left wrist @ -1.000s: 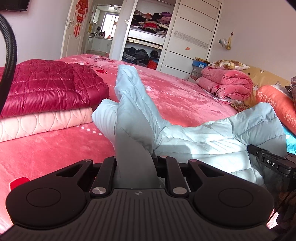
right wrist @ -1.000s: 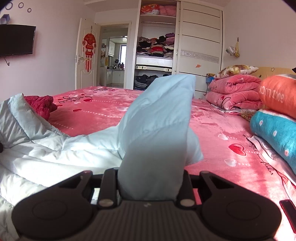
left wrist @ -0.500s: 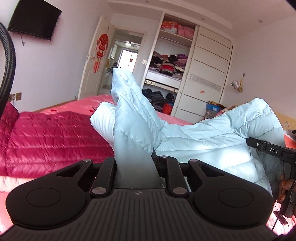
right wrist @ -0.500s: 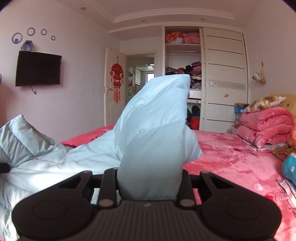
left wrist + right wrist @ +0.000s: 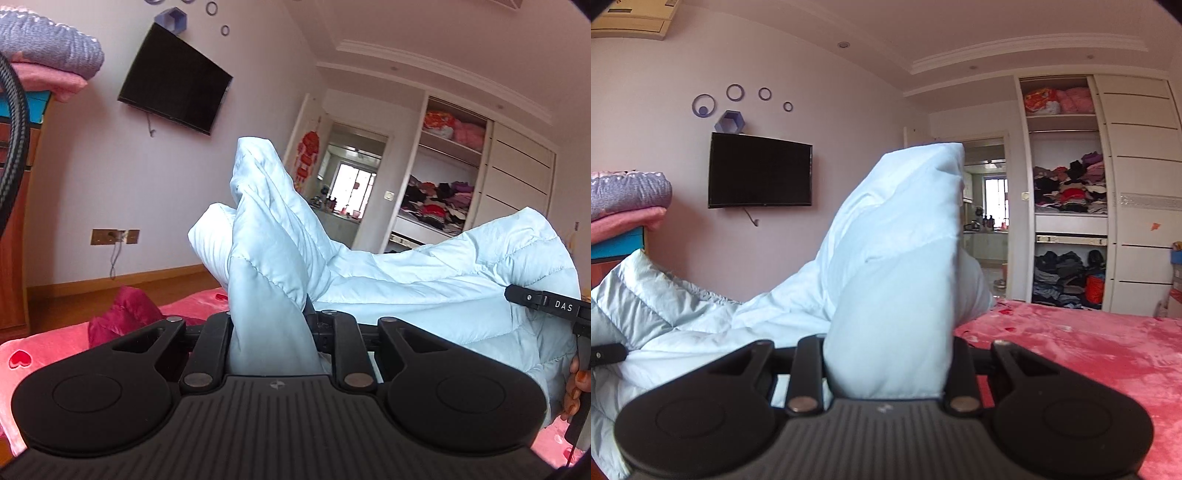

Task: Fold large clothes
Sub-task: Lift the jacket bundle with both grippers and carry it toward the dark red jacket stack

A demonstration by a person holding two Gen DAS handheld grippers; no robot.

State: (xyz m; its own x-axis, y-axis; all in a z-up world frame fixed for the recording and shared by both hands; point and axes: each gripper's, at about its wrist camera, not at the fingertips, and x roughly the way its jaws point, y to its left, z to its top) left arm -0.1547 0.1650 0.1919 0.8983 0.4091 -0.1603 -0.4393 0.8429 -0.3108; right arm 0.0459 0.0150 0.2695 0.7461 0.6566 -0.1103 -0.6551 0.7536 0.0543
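A pale blue quilted down jacket [image 5: 424,280] hangs lifted above the red bed, held at two places. My left gripper [image 5: 277,343] is shut on a bunched fold of it that stands up between the fingers. My right gripper [image 5: 890,362] is shut on another thick fold of the jacket [image 5: 894,258], with the rest of the garment trailing off to the left. The other gripper's black body [image 5: 546,304] shows at the right edge of the left wrist view, with a hand below it.
The red bedspread [image 5: 1089,343] lies below and to the right. A dark red quilted garment [image 5: 125,314] lies on the bed at left. A wall TV [image 5: 759,170], an open wardrobe [image 5: 1067,229] and a doorway stand beyond. Folded blankets [image 5: 624,199] are stacked at the left.
Both grippers have risen and tilted upward with the jacket, lifting it off the bed. The views have swung left toward the TV wall and ceiling.
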